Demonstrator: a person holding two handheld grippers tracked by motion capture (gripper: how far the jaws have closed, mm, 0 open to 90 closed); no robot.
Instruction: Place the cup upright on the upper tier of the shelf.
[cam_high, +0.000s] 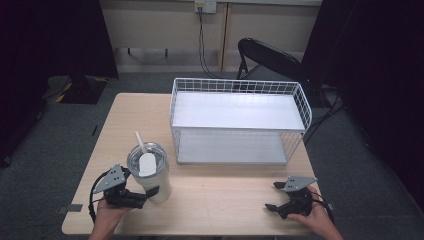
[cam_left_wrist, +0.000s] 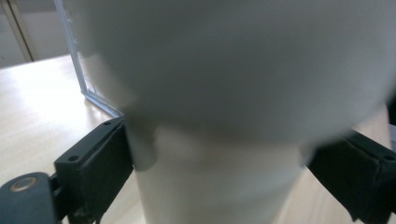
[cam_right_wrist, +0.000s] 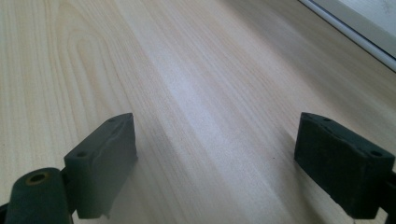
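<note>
The white tumbler (cam_high: 150, 172) with its straw (cam_high: 140, 141) stands at the lower left of the high view, seemingly clamped around its narrow base by the left gripper (cam_high: 150, 192), while the right gripper (cam_high: 272, 196), lower right, rests with jaws spread wide above the bare table (cam_high: 220, 200), well apart from the wire basket (cam_high: 240, 120).

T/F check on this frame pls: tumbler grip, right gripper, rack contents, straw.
1. The left gripper has its pads against the narrow base of the tumbler. True.
2. The right gripper holds the straw. False: its jaws stand open over bare table, with nothing between them.
3. The wire rack has two shelves, both bare. True.
4. The tumbler lies on its side. False: it is upright, lid on top.
5. The straw sticks up out of the tumbler's lid. True.
</note>
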